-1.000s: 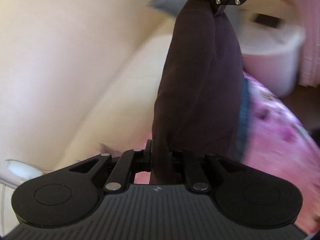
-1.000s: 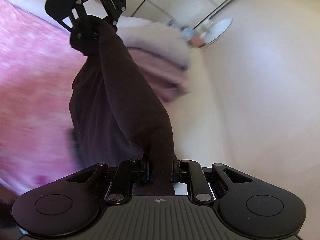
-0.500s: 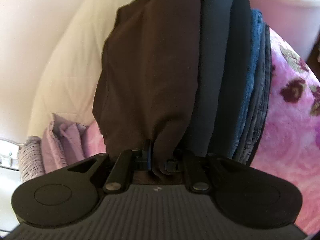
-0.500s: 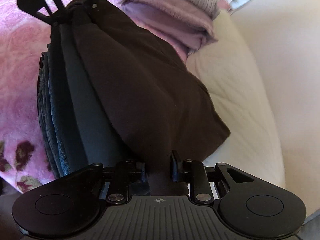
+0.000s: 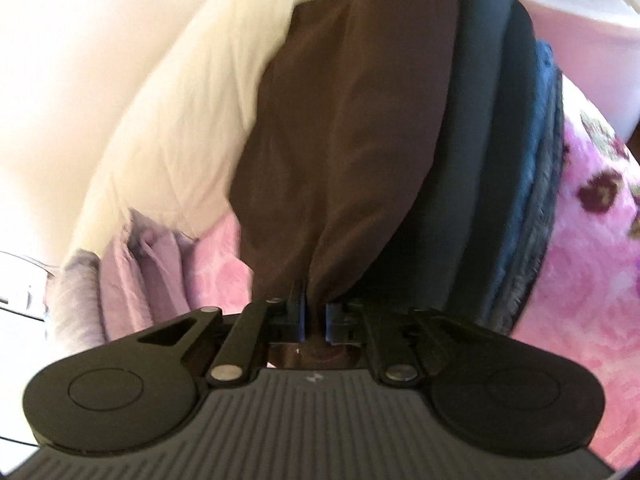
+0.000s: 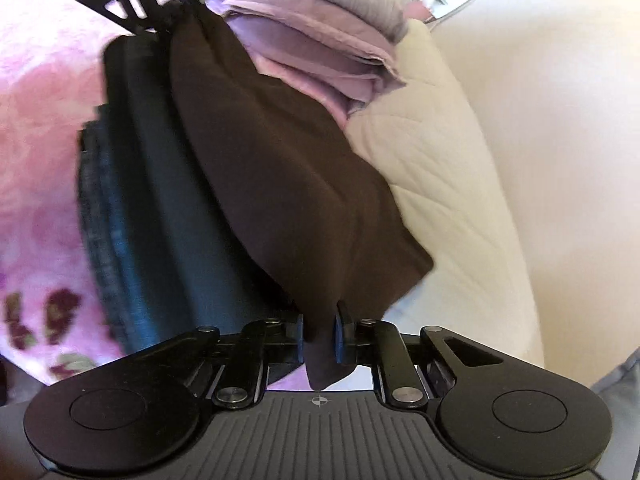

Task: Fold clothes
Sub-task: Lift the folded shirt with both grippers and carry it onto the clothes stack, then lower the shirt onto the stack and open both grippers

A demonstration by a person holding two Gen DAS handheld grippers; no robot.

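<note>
Both grippers pinch corners of a soft, matte brown garment (image 5: 344,152): the left gripper (image 5: 314,312) and right gripper (image 6: 318,338) have just been closing on it. It drapes over a stack of dark folded clothes (image 6: 160,208) on a fuzzy pink floral blanket (image 5: 592,264), quilted cream pillow (image 6: 440,200) at 3 o'clock in the right view.

No text, label, brand name or number can be read in either view. The only signs are small pale marks on the ribbed gripper bodies: a tiny blurred emblem at the top middle of the left gripper (image 5: 313,315) body, too smeared to make out, and a small circled cross, like a target mark, at the top middle of the right gripper (image 6: 319,338) body. The clothes and bedding carry no legible tags or print.
</note>
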